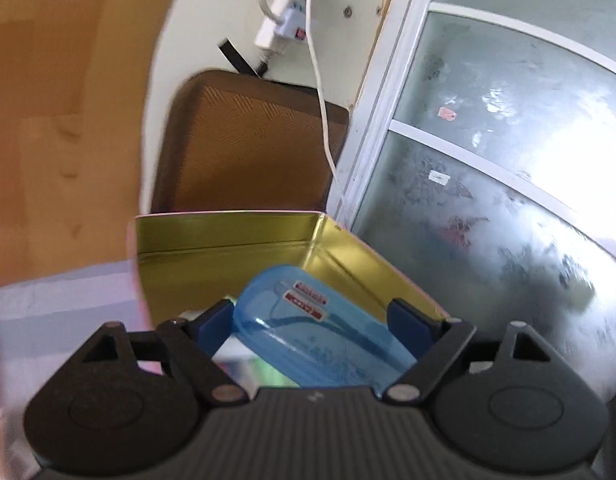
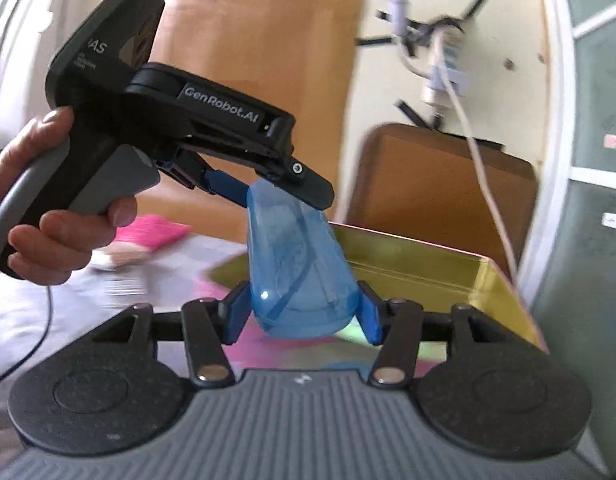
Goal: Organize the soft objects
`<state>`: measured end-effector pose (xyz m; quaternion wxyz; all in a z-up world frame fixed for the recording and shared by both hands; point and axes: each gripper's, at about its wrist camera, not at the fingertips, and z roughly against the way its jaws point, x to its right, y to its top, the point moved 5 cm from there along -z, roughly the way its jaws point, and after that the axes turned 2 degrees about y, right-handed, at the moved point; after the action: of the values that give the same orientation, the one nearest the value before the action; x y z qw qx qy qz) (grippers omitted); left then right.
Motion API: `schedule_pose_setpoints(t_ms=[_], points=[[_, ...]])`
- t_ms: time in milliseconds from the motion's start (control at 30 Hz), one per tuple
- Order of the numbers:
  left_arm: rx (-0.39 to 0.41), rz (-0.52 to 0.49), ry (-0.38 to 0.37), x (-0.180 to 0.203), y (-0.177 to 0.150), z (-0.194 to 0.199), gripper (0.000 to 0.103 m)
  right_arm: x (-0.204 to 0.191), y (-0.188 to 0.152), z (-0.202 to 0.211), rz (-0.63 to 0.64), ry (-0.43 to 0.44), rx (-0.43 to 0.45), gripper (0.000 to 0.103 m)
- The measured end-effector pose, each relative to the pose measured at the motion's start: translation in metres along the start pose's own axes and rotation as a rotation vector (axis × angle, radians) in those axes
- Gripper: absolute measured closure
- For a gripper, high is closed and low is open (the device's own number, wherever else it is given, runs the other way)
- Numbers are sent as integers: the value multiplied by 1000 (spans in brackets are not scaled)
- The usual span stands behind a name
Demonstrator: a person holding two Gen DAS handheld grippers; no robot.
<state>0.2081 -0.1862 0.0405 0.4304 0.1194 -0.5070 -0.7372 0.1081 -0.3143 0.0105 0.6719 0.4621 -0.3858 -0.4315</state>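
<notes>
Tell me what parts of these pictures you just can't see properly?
- Inside the gold tin: in the left wrist view the blue case and the left gripper cover most of its floor.
- What is inside the blue case: its plastic is cloudy in both views.
- The pink and white things on the bed: motion blur in the right wrist view.
- Outside: frosted glass hides it.

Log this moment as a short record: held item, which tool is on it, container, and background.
Held item: translucent blue plastic case, with red labels
Right tool: blue fingers clamped on the case's near end
Left tool: on the case's far end; contact unclear in its own view, where the case lies between open jaws
Container: open gold-lined metal tin, under the case
Background: brown woven chair back, frosted glass door
</notes>
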Motion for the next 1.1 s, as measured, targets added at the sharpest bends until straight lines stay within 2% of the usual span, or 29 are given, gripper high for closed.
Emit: schedule_pose_setpoints(t_ms=[167,267,333,433,633,833,1000,1100], points=[[-72,35,0,4,15,-79,18,54,-5,-36,-70,-72,-90,45],[-125,14,63,9,11,-117,15,71,-12,-57,-88,-148,-146,46],[-168,15,114,11,3,-135,15,75,-21,-69,-77,-193,-186,46],[-192,45,123,10,-4,-142,15,74,-28,-64,-98,-222,-162,43],[-125,33,126,10,-1,-107,15,73,-23,-37,-196,-231,-74,41],[-51,15,85,17,-18,-41,15,46,-8,-11,-211,-213,25,41],[3,21,61,0,-52,34,14,-1,6,-7,-157,-110,44,41],[27,62,119,-34,-76,77,14,-37,16,-17,-117,-11,34,42]])
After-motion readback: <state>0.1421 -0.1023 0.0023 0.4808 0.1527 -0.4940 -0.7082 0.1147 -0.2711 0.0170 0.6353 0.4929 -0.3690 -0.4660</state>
